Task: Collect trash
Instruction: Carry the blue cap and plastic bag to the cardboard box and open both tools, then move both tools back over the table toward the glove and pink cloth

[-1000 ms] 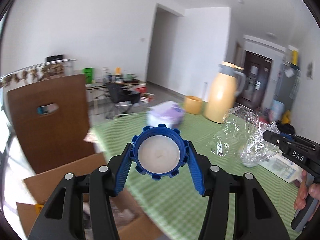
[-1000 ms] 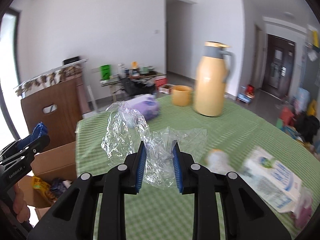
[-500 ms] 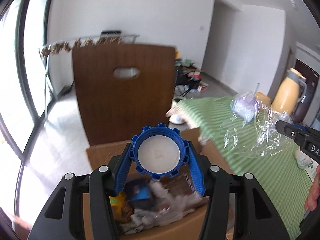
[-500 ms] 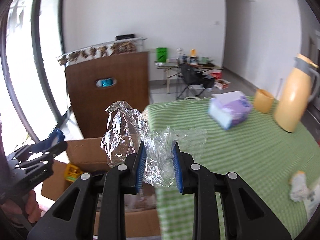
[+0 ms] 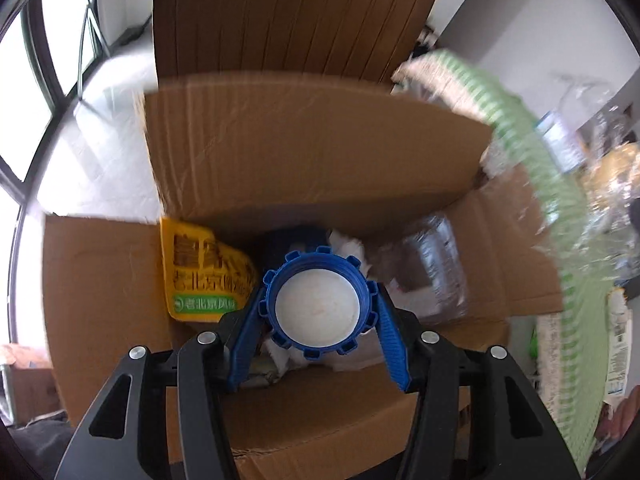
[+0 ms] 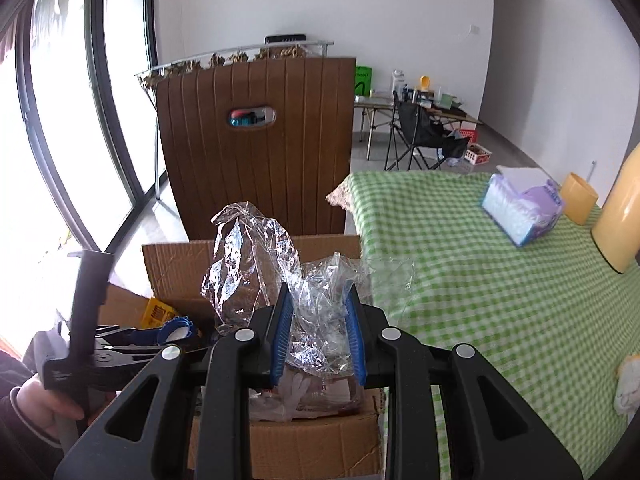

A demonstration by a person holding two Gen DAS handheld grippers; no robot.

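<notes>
My left gripper (image 5: 318, 312) is shut on a blue ribbed bottle cap (image 5: 317, 308) with a white inside, held over the open cardboard box (image 5: 312, 160). The box holds a yellow wrapper (image 5: 200, 276), a clear bottle (image 5: 436, 268) and white scraps. My right gripper (image 6: 318, 336) is shut on crumpled clear plastic wrap (image 6: 256, 264), held above the same cardboard box (image 6: 176, 268) beside the table. The left gripper (image 6: 160, 340) with the cap (image 6: 178, 330) shows low at the left in the right wrist view.
A brown wooden chair back (image 6: 256, 152) stands behind the box. The table with a green checked cloth (image 6: 480, 280) is to the right, with a purple tissue pack (image 6: 520, 208), a yellow cup (image 6: 578, 204), a yellow flask (image 6: 620, 220) and white crumpled paper (image 6: 626, 384).
Both grippers have swung left from the table to above the cardboard box, the left one tilting down into it. Each keeps its hold.
</notes>
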